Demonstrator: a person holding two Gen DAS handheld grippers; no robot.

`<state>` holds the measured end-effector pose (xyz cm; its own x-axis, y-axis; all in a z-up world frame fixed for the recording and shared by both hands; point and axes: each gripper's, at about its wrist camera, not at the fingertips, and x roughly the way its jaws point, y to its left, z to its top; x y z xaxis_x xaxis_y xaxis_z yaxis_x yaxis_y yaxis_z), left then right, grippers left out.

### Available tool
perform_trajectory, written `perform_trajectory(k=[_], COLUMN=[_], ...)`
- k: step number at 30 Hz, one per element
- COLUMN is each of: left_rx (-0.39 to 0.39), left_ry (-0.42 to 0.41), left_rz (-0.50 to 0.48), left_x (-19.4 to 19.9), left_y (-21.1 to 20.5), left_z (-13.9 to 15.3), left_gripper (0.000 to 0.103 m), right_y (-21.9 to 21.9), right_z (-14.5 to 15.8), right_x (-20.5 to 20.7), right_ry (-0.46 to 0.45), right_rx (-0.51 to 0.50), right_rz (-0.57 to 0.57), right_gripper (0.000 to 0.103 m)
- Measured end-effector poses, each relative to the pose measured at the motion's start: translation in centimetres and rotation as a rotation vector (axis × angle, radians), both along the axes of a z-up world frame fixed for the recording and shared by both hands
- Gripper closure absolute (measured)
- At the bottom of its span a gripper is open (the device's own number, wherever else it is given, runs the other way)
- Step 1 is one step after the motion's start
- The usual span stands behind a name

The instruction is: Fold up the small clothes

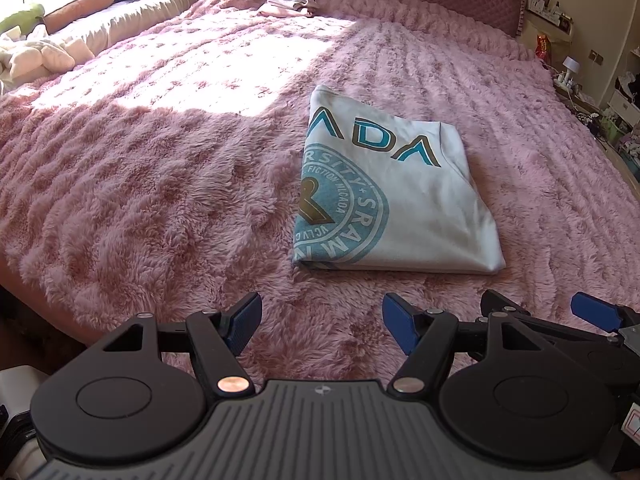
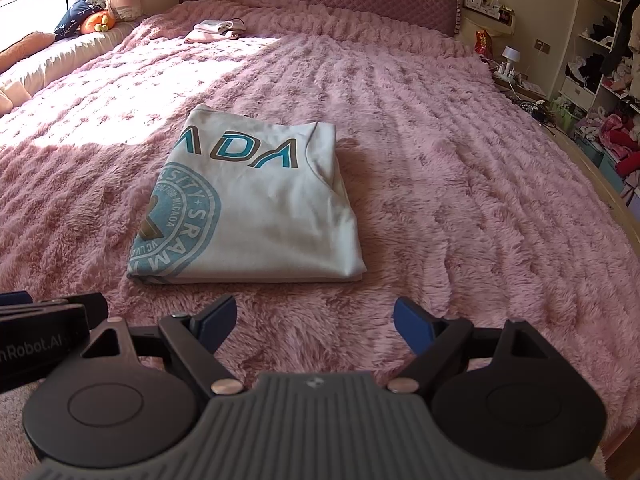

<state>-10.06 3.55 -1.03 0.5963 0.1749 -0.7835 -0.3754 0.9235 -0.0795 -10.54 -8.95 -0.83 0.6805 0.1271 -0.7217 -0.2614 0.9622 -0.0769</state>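
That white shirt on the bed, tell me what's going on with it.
The white shirt lies folded into a neat rectangle on the pink fluffy bedspread, printed side up. Nobody is gripping it: the left tool and the right tool are both open and empty, side by side just short of its near edge. Another small folded garment sits near the headboard.

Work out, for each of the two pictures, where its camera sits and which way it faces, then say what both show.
Left wrist view: sits on the left tool, facing forward over the pink plush bedspread toward the headboard; its own open fingers show, with the right tool at the right edge.
Right wrist view: sits on the right tool, facing the same way; its open fingers show, with part of the left tool at the left edge.
Shared: the folded white T-shirt, the small folded pile near the headboard.
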Motion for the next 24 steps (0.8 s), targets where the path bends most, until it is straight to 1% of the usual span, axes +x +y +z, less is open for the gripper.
perform_trajectory(k=[24], left_rx=[-0.007], left_ry=[0.025], left_rz=[-0.002], left_x=[0.45], left_y=[0.34], left_z=[-0.49], left_gripper=[0.022], right_y=[-0.38], right_z=[-0.79], right_x=[0.35], right_ry=[0.019], right_rx=[-0.015], right_rz=[0.008], right_gripper=[0.021])
